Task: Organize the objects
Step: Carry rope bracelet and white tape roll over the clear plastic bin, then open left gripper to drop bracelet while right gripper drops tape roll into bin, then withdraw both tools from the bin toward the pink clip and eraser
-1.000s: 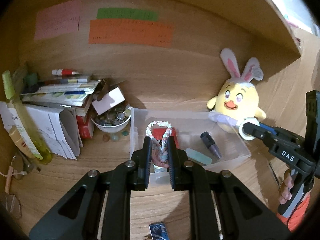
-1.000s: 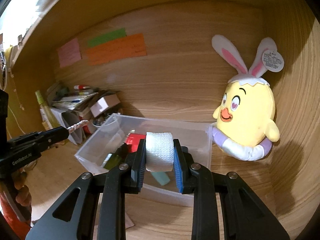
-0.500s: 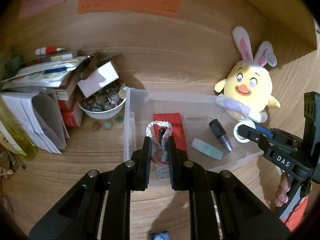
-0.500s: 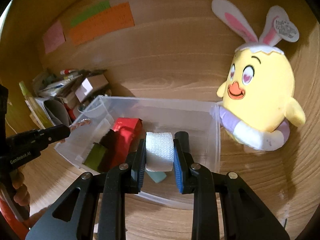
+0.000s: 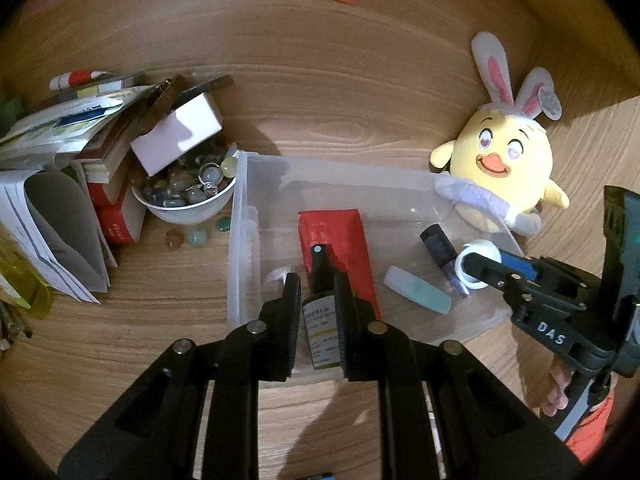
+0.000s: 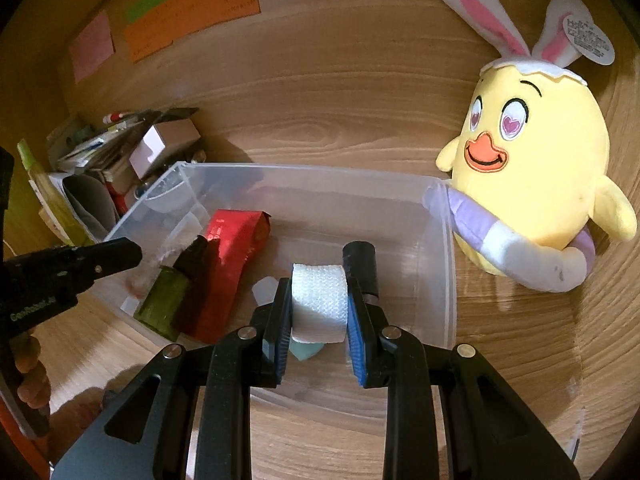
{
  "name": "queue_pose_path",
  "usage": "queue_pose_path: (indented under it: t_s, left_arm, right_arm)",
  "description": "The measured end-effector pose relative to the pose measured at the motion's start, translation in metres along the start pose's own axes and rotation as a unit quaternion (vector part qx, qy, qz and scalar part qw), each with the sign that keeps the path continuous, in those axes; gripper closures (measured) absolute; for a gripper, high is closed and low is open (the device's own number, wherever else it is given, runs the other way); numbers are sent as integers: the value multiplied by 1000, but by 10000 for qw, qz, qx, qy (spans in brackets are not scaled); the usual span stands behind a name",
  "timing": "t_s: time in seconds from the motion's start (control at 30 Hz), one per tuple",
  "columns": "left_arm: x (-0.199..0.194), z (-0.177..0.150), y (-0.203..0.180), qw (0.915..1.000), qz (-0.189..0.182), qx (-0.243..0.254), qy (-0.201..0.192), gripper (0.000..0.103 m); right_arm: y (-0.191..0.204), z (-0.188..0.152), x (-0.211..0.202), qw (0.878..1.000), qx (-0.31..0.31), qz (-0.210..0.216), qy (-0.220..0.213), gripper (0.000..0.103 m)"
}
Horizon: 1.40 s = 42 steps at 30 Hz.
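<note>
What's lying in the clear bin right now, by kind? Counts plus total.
Bottles: 2 (green spray bottle, small dark bottle)
Red pack: 1
Pale teal bar: 1
Total: 4
Not counted: a blurred pale thing by the clear bin's left wall, and the white tape roll gripped by the right hand-held gripper.

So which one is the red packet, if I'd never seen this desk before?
Find the clear plastic bin on the wooden desk, beside the yellow plush chick. Inside, toward its left half, lies the red packet, flat on the floor of the bin. It is the only bright red, shiny thing in the bin; the dark bottle next to it is slimmer and black-capped.
</note>
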<state>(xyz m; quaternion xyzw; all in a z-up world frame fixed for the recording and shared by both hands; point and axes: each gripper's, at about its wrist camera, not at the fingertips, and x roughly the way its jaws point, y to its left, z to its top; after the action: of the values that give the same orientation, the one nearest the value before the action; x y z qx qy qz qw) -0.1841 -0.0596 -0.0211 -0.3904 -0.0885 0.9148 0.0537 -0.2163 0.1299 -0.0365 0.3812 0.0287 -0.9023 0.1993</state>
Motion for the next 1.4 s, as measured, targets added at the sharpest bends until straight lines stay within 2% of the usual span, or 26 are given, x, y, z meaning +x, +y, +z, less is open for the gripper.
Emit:
queue_pose_path:
  t_s: [0.1,0.17,0.27,0.33,0.47,0.57,0.63,0.73,0.8,0.87,1.03,1.4]
  left_arm:
    - [-4,1,-2,10000,10,37,-46,88]
    - [-7,1,-2,10000,-24,34,-61,87]
    - [-15,2,-3,9999,-43,21,-121,75]
    - [-21,2,-3,9999,-46,18,-148,63]
    - [-33,1,-4,9997,-60,29,-255,51]
    - [-44,-1,-7,9993,4,86,-365,43]
    - [-52,-3,-9,9989,54,139,-436,31]
    - [-63,-6,-11,9982,90,188,-565,18]
    - [-69,-9,-12,9977,142,198,-632,13]
    - [-74,-12,-12,9972,221,231,-678,11]
    - [-82,-21,-13,9961,410,385,-678,11]
    - [-92,-50,3,9978,442,244,-434,11]
  right_arm:
    - [3,-1,2,9999,-74,-73,20,80]
    - [5,-1,3,9999,-126,-68,59,72]
    - [7,-1,0,9998,-168,-88,15,64]
    - [7,0,-5,9998,-174,-75,-38,60]
    - [5,2,-17,9998,-45,15,-193,44]
    - [7,3,-28,9995,-53,42,-311,39]
    - [10,3,-36,9992,-86,38,-388,37]
    - [16,2,-46,9988,-142,58,-468,35]
    - [21,-1,-52,9985,-218,108,-495,32]
    - [26,-5,-58,9980,-310,124,-528,28]
    - [41,-17,-72,9959,-639,46,-636,26]
    - [46,-41,-85,9964,-567,304,-553,26]
